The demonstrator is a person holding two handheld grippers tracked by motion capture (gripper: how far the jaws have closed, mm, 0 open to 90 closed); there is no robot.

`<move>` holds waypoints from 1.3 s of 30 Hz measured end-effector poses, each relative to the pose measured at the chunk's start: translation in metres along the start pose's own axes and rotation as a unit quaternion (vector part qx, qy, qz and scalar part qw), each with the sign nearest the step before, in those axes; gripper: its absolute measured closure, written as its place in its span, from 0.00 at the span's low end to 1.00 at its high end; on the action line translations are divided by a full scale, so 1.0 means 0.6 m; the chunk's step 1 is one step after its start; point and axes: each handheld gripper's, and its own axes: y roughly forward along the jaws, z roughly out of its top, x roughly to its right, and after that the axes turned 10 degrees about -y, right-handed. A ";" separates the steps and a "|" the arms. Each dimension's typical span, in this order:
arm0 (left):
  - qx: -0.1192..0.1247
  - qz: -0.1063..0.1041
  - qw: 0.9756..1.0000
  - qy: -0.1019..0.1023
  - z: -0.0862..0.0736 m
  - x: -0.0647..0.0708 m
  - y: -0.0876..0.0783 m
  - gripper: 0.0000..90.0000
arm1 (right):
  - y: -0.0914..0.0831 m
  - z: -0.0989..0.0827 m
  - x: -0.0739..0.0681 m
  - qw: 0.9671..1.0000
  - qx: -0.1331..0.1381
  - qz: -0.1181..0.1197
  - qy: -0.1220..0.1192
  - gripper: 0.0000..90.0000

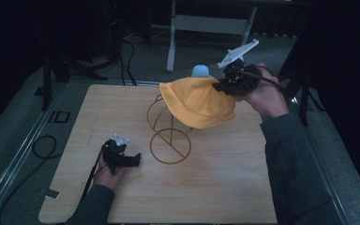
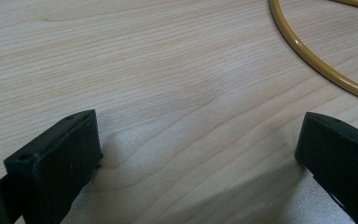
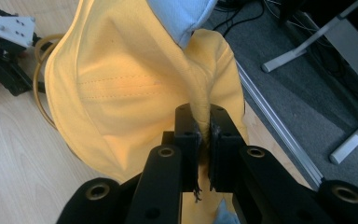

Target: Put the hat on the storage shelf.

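Note:
A yellow bucket hat (image 1: pixel 198 102) hangs over the top of a gold wire stand (image 1: pixel 170 146) in the middle of the wooden table (image 1: pixel 225 187). A pale blue lining or cap part (image 1: pixel 200 71) pokes up behind it. My right gripper (image 1: pixel 221 85) is shut on a fold of the yellow hat (image 3: pixel 121 88) at its far right edge, the cloth pinched between the black pads (image 3: pixel 189 128). Near the table's front left my left gripper (image 1: pixel 136 159) rests low on the wood, jaws wide apart with nothing between them; the stand's gold ring (image 2: pixel 317 60) lies just ahead of it.
A metal rail (image 1: pixel 23 154) runs along the table's left edge, with cables on the grey floor beyond. White desk legs (image 1: pixel 171 42) stand behind the table. The front half of the tabletop is bare wood.

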 end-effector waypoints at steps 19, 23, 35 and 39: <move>-0.001 0.000 1.000 0.001 0.000 0.000 0.000 0.00 | 0.043 0.051 -0.015 1.000 0.003 0.012 -0.014 0.93; 0.000 0.000 1.000 0.000 0.000 0.000 0.000 0.00 | 0.052 0.064 -0.022 1.000 0.007 0.018 -0.023 0.92; 0.001 0.000 1.000 -0.001 0.000 0.000 0.000 0.00 | 0.095 0.108 -0.055 0.998 0.012 0.036 -0.047 0.92; 0.001 0.000 1.000 -0.001 0.000 0.000 0.000 0.00 | 0.104 0.118 -0.063 0.998 0.010 0.044 -0.053 0.92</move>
